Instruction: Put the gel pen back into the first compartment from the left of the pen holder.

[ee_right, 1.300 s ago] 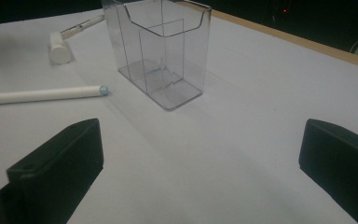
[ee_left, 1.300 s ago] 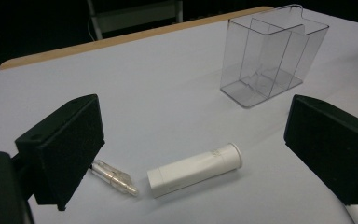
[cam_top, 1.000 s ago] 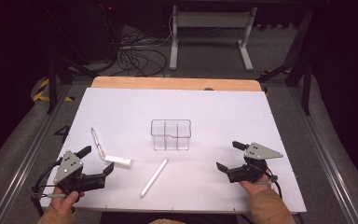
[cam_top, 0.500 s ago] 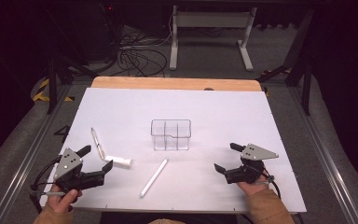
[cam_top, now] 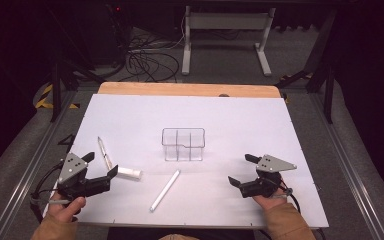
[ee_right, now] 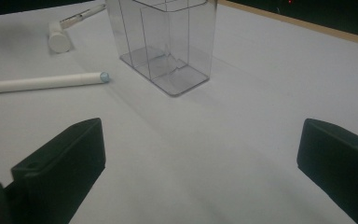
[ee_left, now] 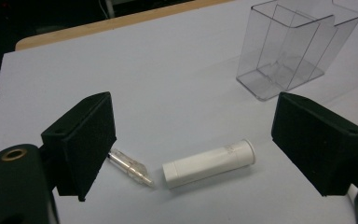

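Note:
On the white table sheet a short white tube lies just ahead of my left gripper. In the left gripper view the tube lies on the sheet between the open jaws of that gripper, touching neither pad. The jaws have just been closing a little. A clear pen lies beside the tube, its tip near the left pad. A long white pen lies at the front middle. My right gripper rests open at the right, with nothing in it.
A clear plastic container with dividers stands upright mid-table, far right in the left gripper view and ahead in the right gripper view. A wooden edge borders the back. Beyond it are cables and a stand on the floor.
My left gripper has crept forward towards the short white tube. The right gripper has stayed where it was.

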Tool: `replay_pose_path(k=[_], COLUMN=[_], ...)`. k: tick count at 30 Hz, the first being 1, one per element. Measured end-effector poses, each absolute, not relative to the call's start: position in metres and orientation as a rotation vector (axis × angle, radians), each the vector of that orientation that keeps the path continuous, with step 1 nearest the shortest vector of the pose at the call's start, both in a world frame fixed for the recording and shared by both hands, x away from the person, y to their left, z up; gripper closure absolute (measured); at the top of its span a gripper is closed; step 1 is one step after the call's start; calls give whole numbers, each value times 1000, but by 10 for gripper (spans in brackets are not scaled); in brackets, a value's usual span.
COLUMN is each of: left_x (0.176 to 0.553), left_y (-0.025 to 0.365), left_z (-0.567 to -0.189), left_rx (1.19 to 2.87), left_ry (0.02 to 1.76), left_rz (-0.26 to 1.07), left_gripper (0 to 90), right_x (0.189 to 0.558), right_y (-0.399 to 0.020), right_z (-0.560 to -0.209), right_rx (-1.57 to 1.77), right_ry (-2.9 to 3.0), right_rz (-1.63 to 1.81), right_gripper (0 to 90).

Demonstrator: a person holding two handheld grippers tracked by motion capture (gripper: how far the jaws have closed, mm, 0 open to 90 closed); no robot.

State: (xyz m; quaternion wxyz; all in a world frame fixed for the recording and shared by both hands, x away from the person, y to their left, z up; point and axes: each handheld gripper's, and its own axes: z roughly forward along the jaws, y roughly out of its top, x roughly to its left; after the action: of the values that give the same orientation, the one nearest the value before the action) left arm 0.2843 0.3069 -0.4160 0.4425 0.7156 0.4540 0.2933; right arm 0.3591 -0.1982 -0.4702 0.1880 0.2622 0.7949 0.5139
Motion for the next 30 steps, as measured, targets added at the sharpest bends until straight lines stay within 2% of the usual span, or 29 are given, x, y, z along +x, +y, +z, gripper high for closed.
replay_pose_path(k=[6,16,21,24,30], left_x=[294,301,304,305,309], left_y=[316,320,323,323,322], left_z=[-411,-409,-409,-408,-406], left_rx=[1754,1741,1730,1738,1743], left_ry=[1124,1164,1187,1217,1237], left_rz=[669,717,672,675,647], left_gripper=[134,125,129,176,150], right_x=[359,359,359,358,359], right_y=[-197,-197,-197,-197,-197], right_z=[-471,-471,-470,-470,-470], right_rx=[729,734,729,721,721], right_ry=[2236,2239,2242,2244,2242], right_rz=[1447,1448,1454,1462,1465], right_gripper=[15,15,15,15,15])
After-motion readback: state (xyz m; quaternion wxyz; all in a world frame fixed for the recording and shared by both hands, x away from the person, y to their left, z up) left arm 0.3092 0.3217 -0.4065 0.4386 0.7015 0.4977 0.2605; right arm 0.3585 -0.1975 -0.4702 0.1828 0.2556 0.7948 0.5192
